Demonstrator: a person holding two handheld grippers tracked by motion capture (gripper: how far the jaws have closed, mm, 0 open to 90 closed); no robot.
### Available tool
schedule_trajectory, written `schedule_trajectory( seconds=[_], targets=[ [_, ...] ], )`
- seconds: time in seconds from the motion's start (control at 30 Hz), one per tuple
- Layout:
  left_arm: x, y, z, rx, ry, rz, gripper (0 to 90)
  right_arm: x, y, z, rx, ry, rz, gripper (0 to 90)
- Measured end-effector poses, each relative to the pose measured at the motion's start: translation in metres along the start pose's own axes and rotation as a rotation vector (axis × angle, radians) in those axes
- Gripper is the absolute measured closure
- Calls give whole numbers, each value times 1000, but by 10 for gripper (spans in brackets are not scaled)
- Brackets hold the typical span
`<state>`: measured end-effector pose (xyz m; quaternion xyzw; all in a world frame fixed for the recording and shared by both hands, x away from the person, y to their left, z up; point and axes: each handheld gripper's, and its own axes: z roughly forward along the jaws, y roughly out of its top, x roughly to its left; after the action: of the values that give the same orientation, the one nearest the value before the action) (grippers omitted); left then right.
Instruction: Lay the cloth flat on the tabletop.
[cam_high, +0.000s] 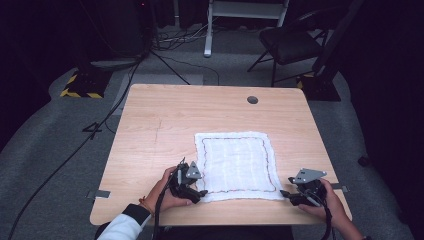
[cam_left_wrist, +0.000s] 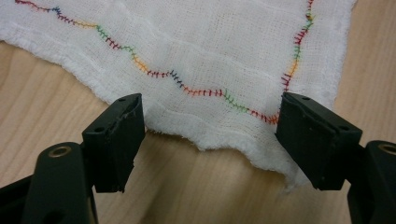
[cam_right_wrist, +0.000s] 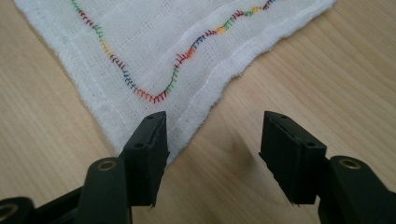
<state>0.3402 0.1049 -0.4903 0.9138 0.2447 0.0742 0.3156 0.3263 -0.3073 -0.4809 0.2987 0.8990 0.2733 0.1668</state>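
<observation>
A white cloth (cam_high: 237, 162) with a multicoloured stitched border lies flat on the wooden table (cam_high: 165, 120). My left gripper (cam_high: 199, 192) sits at the cloth's near left corner. In the left gripper view that corner of the cloth (cam_left_wrist: 205, 60) lies between the spread jaws of the left gripper (cam_left_wrist: 211, 100), and the pads do not press on it. My right gripper (cam_high: 285, 194) is at the near right corner. In the right gripper view the right gripper (cam_right_wrist: 215, 116) stands open, one finger (cam_right_wrist: 149, 149) over the tip of the cloth (cam_right_wrist: 154, 42) and the other above bare wood.
A round cable hole (cam_high: 252, 99) sits near the table's far edge. Beyond the table stand a folding chair (cam_high: 290, 42) and a stand with a yellow-black base (cam_high: 82, 85), and cables (cam_high: 100, 125) run over the grey floor. The table's near edge lies just behind both hands.
</observation>
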Motion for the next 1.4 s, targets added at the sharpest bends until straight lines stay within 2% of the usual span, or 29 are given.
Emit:
schedule_trajectory(
  seconds=[0.13,0.2,0.27,0.37,0.4,0.43,0.47,0.53,0.6,0.67,0.73,0.8,0.87,0.9,0.93,1.0,1.07,1.13,1.2,1.23,1.3,1.4],
  targets=[
    [-2,-2,-5,-7,0,11,214,3,-4,-4,2,7,8,380],
    [-1,-3,-9,-27,-3,2,206,2,-5,-7,-7,8,21,373],
    [3,-1,-13,-44,8,-7,206,-5,-3,-12,-58,-4,52,370],
    [13,3,-16,-73,30,-25,207,-14,3,-16,-116,-21,82,368],
    [17,4,-17,-81,37,-33,207,-14,3,-16,-116,-21,82,368],
    [22,5,-17,-88,46,-44,207,-21,7,-17,-143,-42,88,376],
    [26,6,-17,-93,55,-52,207,-21,7,-17,-143,-42,88,376],
    [37,10,-16,-103,79,-77,207,-30,12,-16,-163,-54,101,387],
    [48,16,-15,-112,82,-104,206,-40,18,-13,-184,-70,122,397],
    [57,21,-12,-125,89,-122,206,-50,25,-8,-191,-80,131,404],
    [64,27,-9,-127,105,-122,207,-62,37,-1,-192,-90,124,412],
    [69,32,-6,-135,117,-121,210,-66,42,2,-191,-93,120,413],
    [71,35,-3,-141,164,-101,221,-73,50,9,-189,-102,117,420],
    [73,37,0,-131,173,-94,229,-80,58,17,-182,-102,127,428],
    [76,40,3,-114,171,-95,229,-80,58,17,-182,-102,127,428],
    [83,44,6,-118,171,-116,219,-85,68,25,-171,-111,125,433],
    [88,47,11,-113,203,-105,228,-90,78,33,-158,-126,119,442],
    [96,50,15,-96,197,-125,218,-93,88,42,-145,-141,111,448],
    [103,52,19,-104,213,-140,225,-96,97,52,-142,-117,125,450],
    [108,54,22,-91,208,-154,226,-97,101,58,-137,-116,127,457],
    [114,56,26,-101,219,-175,223,-98,107,69,-113,-108,127,455],
    [122,61,33,-82,217,-191,222,-99,115,83,-101,-100,134,458]
  ],
)
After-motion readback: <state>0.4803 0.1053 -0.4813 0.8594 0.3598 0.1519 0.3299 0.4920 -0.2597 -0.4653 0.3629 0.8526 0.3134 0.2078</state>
